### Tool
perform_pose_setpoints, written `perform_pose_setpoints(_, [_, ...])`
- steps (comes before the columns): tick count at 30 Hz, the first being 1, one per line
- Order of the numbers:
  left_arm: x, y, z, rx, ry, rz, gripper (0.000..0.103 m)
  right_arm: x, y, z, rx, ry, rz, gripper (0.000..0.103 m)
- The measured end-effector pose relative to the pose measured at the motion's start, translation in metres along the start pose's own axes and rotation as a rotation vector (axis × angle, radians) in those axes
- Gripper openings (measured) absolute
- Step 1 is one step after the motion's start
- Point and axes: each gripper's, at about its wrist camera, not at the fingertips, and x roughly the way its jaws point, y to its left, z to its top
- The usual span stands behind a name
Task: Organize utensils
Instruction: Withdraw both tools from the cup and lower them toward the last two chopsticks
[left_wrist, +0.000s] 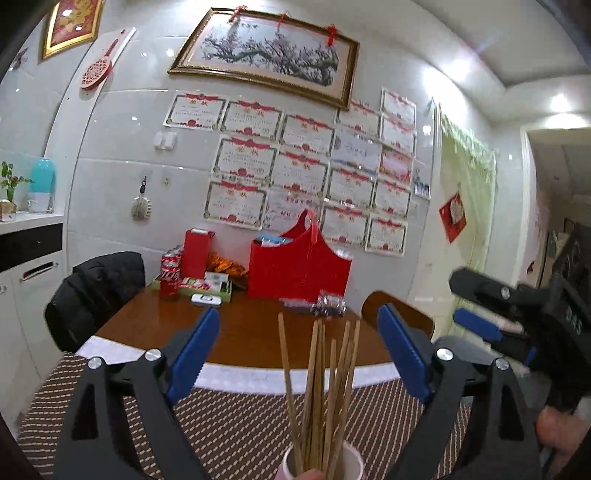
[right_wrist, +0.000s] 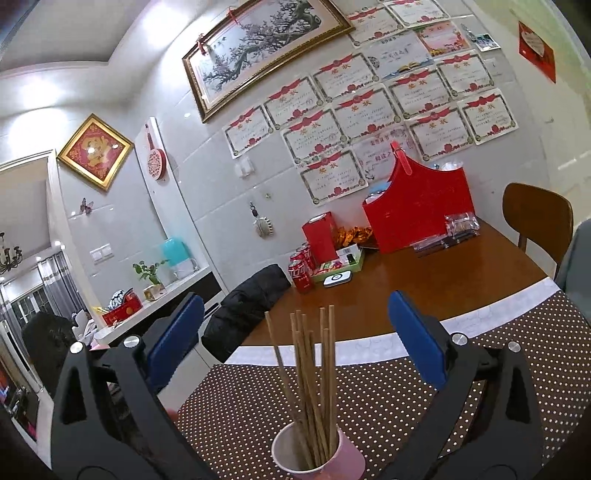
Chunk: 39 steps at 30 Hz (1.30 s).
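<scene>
Wooden chopsticks (right_wrist: 312, 373) standing bunched and fanned in a pink cup (right_wrist: 334, 456), near edge of the scene, on a brown dotted placemat (right_wrist: 406, 402). Left gripper (left_wrist: 295, 354) spread wide around the chopstick tops, blue pads clear of them, nothing gripped. Right gripper (right_wrist: 295, 345) likewise wide apart, empty, pads apart from the sticks. Farther back on the wooden table (right_wrist: 424, 273): red basket (right_wrist: 417, 218), red cans (right_wrist: 300, 271), dark jacket (right_wrist: 243, 302) at far left.

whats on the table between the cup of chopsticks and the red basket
Dotted brown mat, its pale edge, then bare brown table, clearest in the right wrist view. The chopsticks stand in the pink cup; the red basket sits at the wall.
</scene>
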Motion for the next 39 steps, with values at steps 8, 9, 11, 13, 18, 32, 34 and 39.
perform_pose_setpoints(8, [-0.032,0.004,-0.024,0.09,0.133,0.059,0.086,-0.015,0.029,0.001,-0.086,-0.002,-0.006,0.098])
perform_pose_setpoints(9, [-0.034,0.005,-0.028,0.105,0.156,0.063,0.086,-0.018,0.031,0.001,-0.086,-0.003,-0.011,0.098])
perform_pose_setpoints(11, [-0.039,0.007,-0.037,0.136,0.198,0.069,0.086,-0.024,0.033,-0.003,-0.073,0.014,-0.005,0.098])
perform_pose_setpoints(13, [-0.045,0.01,-0.043,0.149,0.222,0.074,0.086,-0.026,0.036,-0.005,-0.082,0.047,-0.01,0.098])
perform_pose_setpoints(18, [-0.062,0.023,-0.058,0.141,0.283,0.069,0.086,-0.043,0.041,-0.023,-0.12,0.115,-0.041,0.098])
perform_pose_setpoints(32, [-0.069,0.044,-0.118,0.104,0.424,0.084,0.086,-0.041,0.01,-0.109,-0.03,0.332,-0.038,0.098])
perform_pose_setpoints(34, [-0.067,0.046,-0.125,0.098,0.44,0.085,0.086,-0.034,0.005,-0.12,-0.019,0.368,-0.04,0.098])
perform_pose_setpoints(39, [-0.062,0.054,-0.144,0.071,0.52,0.088,0.086,-0.027,-0.001,-0.136,-0.034,0.448,-0.058,0.098])
